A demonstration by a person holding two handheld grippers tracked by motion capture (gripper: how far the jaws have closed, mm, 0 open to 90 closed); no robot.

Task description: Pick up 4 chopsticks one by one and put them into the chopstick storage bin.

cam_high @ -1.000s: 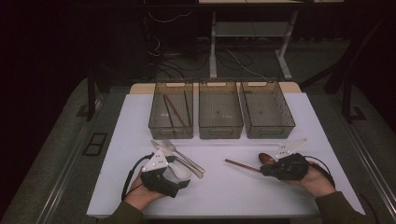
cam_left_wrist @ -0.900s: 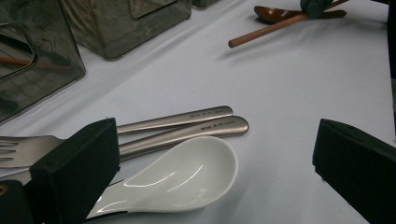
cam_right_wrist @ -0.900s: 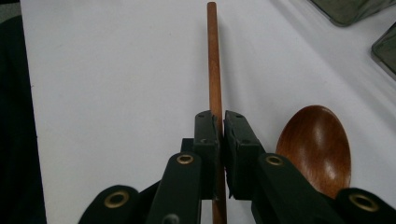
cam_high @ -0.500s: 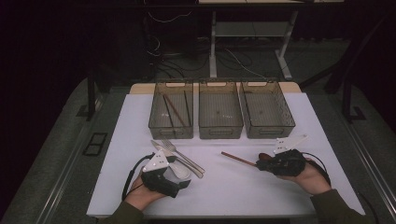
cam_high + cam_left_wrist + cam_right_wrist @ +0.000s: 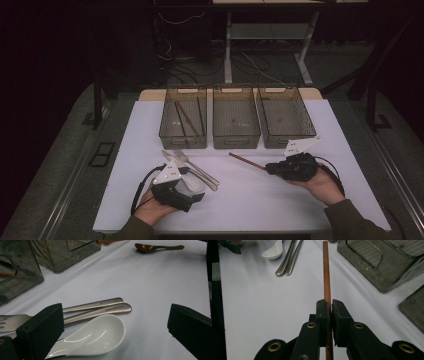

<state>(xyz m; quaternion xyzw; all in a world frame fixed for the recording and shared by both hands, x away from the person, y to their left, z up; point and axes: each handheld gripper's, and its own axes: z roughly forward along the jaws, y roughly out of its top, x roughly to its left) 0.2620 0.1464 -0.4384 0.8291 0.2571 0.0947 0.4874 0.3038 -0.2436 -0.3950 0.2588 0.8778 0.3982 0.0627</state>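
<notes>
The right tool [image 5: 270, 169] is clamped on a brown wooden stick [image 5: 326, 277]: in the right gripper view its two black jaws are pressed together on the stick, which runs straight out ahead of them and away over the white bench [image 5: 250, 200]. In the high view the stick [image 5: 247, 161] juts from the tool's tip toward the person's left, its far end reaching out near the front wall of the middle bin [image 5: 236, 120]. Ahead and to the right of this tool, in its own view, stand grey mesh-sided bins; ahead and to its left lie the handles of a metal fork [image 5: 291, 255] and a second metal utensil [image 5: 284, 258], with a white ceramic spoon [image 5: 273, 251] beside them. The left tool [image 5: 192, 187] rests low on the bench with its jaws wide apart and nothing pinched between them. In the left gripper view the white ceramic spoon [image 5: 95, 336] lies between the jaws, close against the left one, and the two metal handles [image 5: 100, 308] lie just beyond it, touching each other. Farther ahead of that tool, well apart, a dark wooden spoon [image 5: 152, 247] lies on the bench. The left bin [image 5: 184, 120] holds a few long sticks.
</notes>
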